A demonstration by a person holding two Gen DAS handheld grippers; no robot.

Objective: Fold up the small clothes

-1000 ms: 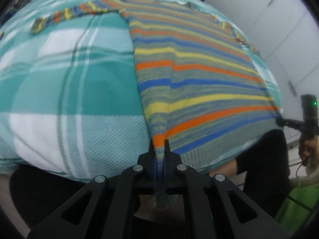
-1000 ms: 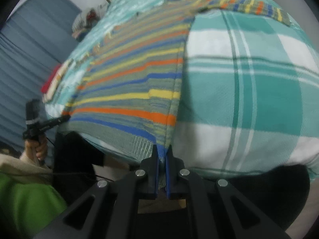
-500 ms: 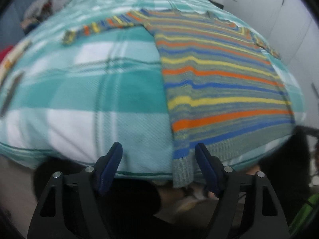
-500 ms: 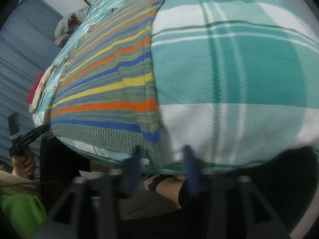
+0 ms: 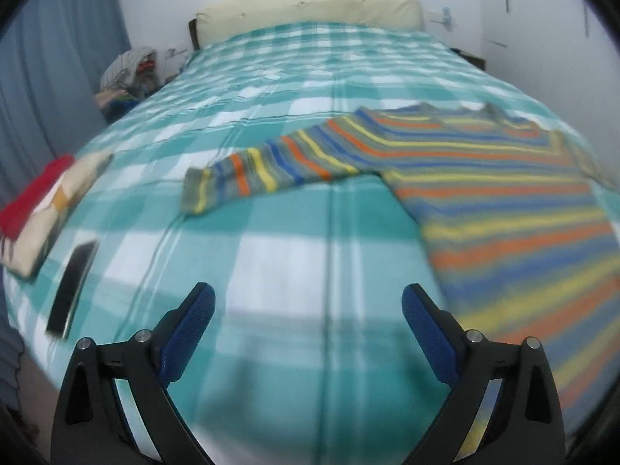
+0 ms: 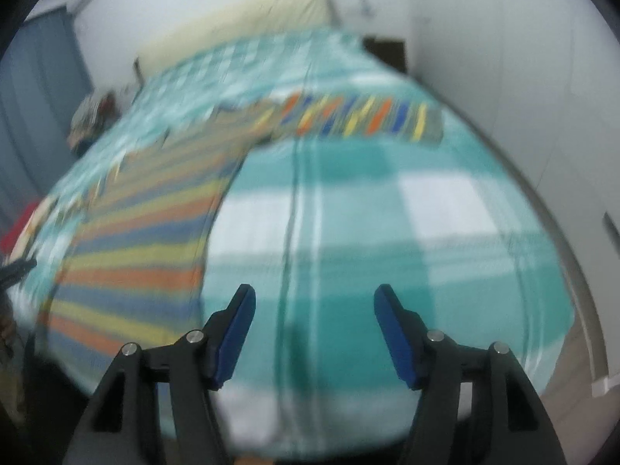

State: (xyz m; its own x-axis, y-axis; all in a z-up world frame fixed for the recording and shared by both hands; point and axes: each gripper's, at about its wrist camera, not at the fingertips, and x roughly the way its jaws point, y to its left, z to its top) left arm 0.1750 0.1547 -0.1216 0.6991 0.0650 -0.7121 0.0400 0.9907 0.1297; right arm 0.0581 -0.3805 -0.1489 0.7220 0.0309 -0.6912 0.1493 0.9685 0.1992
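Opening jaws — both grippers, nothing between

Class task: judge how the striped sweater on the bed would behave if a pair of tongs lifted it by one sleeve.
The striped sweater lies flat and follows the checked bedspread, so it would probably droop limply. Its knit looks soft, so likely neither fragile nor slippery. The outstretched sleeve would probably rise first, dragging the body after it.

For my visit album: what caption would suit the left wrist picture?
Empty left hand-held gripper, jaws opening, above a teal checked bed where a striped sweater lies flat, one sleeve outstretched.
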